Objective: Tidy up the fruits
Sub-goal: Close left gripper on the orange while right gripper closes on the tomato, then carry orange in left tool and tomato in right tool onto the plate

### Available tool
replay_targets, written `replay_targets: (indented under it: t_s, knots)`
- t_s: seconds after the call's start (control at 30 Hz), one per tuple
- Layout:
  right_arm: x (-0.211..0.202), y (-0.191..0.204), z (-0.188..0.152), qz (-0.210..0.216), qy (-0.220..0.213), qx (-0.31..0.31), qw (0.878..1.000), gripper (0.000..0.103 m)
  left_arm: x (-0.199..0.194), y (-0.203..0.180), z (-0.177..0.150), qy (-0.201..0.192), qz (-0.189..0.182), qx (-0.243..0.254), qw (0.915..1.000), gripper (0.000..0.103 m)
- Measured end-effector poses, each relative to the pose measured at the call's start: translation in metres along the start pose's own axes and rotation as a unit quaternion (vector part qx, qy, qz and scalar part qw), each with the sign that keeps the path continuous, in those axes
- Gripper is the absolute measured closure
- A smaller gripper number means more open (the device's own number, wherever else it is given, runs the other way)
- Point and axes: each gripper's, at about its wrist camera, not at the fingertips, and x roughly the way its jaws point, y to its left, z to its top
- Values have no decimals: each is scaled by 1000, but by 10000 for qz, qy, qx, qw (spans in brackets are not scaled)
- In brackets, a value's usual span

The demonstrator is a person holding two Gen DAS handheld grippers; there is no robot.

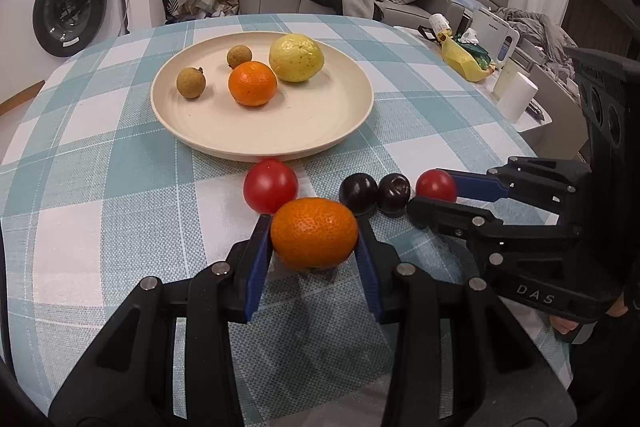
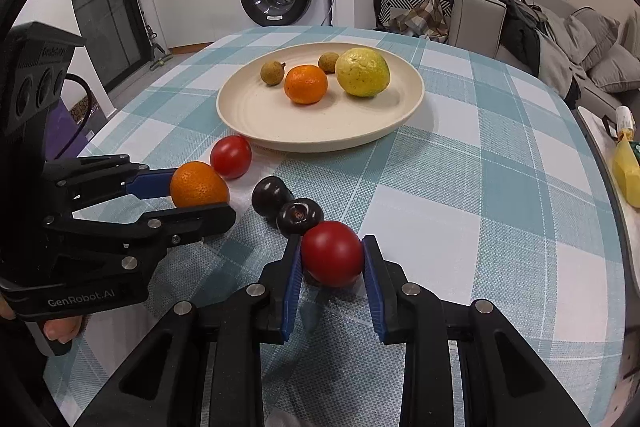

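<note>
Fruits clamped, plate [image 1: 224,143] straight ahead.
Left gripper [image 1: 314,239] fingers squeeze the tangerine [image 1: 314,233]; right gripper [image 2: 332,259] fingers squeeze a tomato [image 2: 332,253], seemingly both resting on the counter [image 2: 480,207], plate just beyond.

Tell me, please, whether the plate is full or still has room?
It has room: the plate holds only four fruits, grouped toward its far side, with the near part bare.

My left camera looks down along my left fingers [image 1: 276,251], close over the worktop [image 1: 100,187]. My right camera does likewise behind my right fingers [image 2: 294,267]. Both share the plate [image 1: 224,143] ahead and each other's fingers.
</note>
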Motion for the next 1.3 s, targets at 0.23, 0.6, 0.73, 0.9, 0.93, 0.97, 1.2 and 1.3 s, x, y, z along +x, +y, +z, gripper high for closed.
replay_targets:
  t_s: [0.23, 0.6, 0.73, 0.9, 0.93, 0.97, 1.2, 1.3]
  knots:
    - [-6, -4, 3, 51, -120, 89, 9999, 73, -4, -2, 4, -81, 1, 36, 10000, 66]
    - [-22, -15, 10, 81, -598, 401, 9974, 73, -18, -2, 7, -351, 93, 183, 9992, 66]
    - [-26, -17, 11, 50, -721, 473, 9963, 73, -24, 0, 9, -491, 73, 220, 9985, 66]
    - [-29, -17, 12, 59, -897, 525, 9946, 73, -26, 4, 12, -591, 87, 211, 9980, 66]
    - [-30, -18, 12, 72, -919, 540, 9943, 73, -27, 4, 13, -616, 91, 215, 9978, 66]
    - [-30, -18, 12, 93, -927, 549, 9941, 73, -27, 5, 14, -633, 107, 219, 9977, 66]
    - [-35, -19, 14, 150, -1124, 694, 9911, 73, -30, 10, 26, -837, 241, 177, 9960, 66]
    - [-36, -17, 16, 114, -1216, 720, 9899, 73, -30, 12, 30, -899, 298, 170, 9954, 66]
